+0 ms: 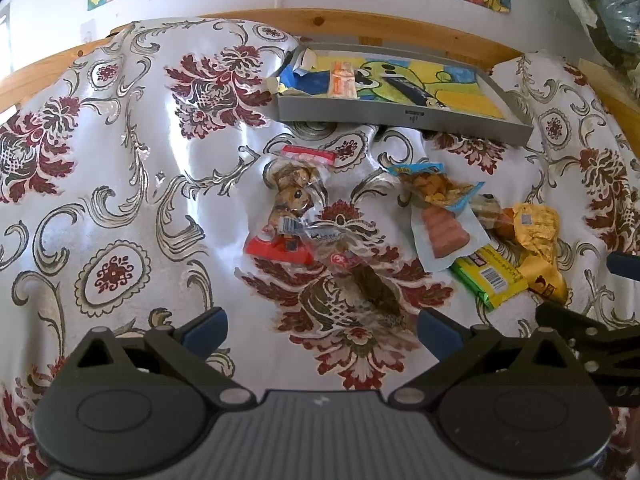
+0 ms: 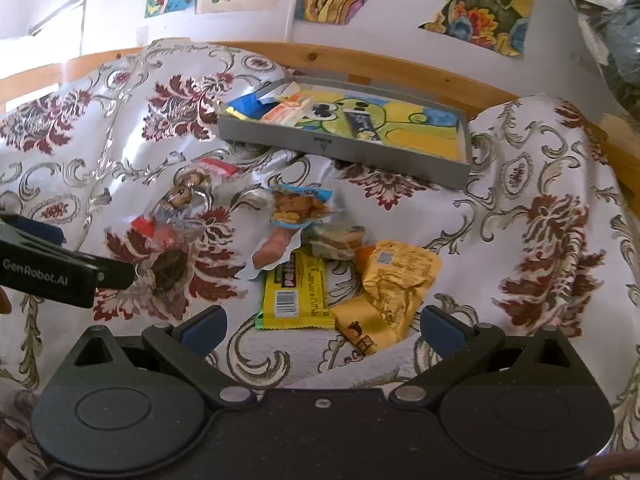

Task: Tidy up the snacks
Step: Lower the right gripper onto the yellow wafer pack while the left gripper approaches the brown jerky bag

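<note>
Left wrist view shows your left gripper (image 1: 322,330) spread wide and empty, hanging above the flowered tablecloth (image 1: 120,168) just short of a clear crinkly packet (image 1: 352,276). Your right gripper (image 2: 323,330) is likewise spread and holds nothing, with the yellow bar (image 2: 294,286) and the yellow bag (image 2: 394,280) lying just ahead of its fingertips.

Beyond them the snacks sit in a loose heap: a pink wafer (image 2: 274,249) in an open wrapper overlaps the bar, and a blue-edged cracker pack (image 2: 298,205) rests against the wafer. Farther back stands the grey tray (image 2: 340,148), already holding an orange pack (image 2: 290,110) and a dark bar (image 2: 362,124).

Watch the overlap: close on the bar and you may drag the wafer along, or tip it out of its open wrapper. The cloth is glossy and rumpled, so flat wrappers may slide away or you could pinch a fold. Your grippers are near each other and could collide.

Readable writing: "GenRobot.AI" on the left gripper's side in the right wrist view. Snack labels are too blurred to read.
</note>
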### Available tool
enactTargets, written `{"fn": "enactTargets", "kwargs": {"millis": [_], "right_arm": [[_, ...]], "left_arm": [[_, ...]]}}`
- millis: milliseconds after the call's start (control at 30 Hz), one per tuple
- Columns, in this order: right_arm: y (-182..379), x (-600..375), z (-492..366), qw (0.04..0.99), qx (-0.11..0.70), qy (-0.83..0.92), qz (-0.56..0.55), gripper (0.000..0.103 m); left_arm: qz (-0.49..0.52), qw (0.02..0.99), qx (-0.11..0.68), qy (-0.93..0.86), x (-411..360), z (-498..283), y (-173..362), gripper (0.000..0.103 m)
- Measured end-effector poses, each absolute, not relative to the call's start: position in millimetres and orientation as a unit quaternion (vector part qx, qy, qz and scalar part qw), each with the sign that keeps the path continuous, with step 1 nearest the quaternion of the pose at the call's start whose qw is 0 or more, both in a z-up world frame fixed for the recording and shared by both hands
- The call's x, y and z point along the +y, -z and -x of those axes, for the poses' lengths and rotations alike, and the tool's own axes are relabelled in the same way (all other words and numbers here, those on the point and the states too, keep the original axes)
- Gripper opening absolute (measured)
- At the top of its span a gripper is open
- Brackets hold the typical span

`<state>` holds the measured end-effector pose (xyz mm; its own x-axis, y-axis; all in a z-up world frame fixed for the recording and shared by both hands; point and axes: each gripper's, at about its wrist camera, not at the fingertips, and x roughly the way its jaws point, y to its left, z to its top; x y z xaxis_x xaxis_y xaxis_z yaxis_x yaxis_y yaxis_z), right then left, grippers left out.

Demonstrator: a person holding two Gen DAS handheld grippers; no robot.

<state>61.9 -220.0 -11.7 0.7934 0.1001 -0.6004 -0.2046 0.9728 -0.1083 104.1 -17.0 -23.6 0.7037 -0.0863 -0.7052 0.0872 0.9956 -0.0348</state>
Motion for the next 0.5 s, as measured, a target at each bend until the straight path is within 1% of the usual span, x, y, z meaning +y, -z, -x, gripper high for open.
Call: {"fn": "enactTargets", "kwargs": {"millis": [267,500], "right_arm": [[18,-215,-71,0.943,0.306,-0.086,0.095,0.102],[22,-216,-85,0.951,0.279,-0.08,0.103,0.102]], "left_arm": [[0.006,0.92,0.391,0.034,-12,-111,28,0.102],[0.017,0.918,0.395,0.026,-10,-124,30,0.102]]}}
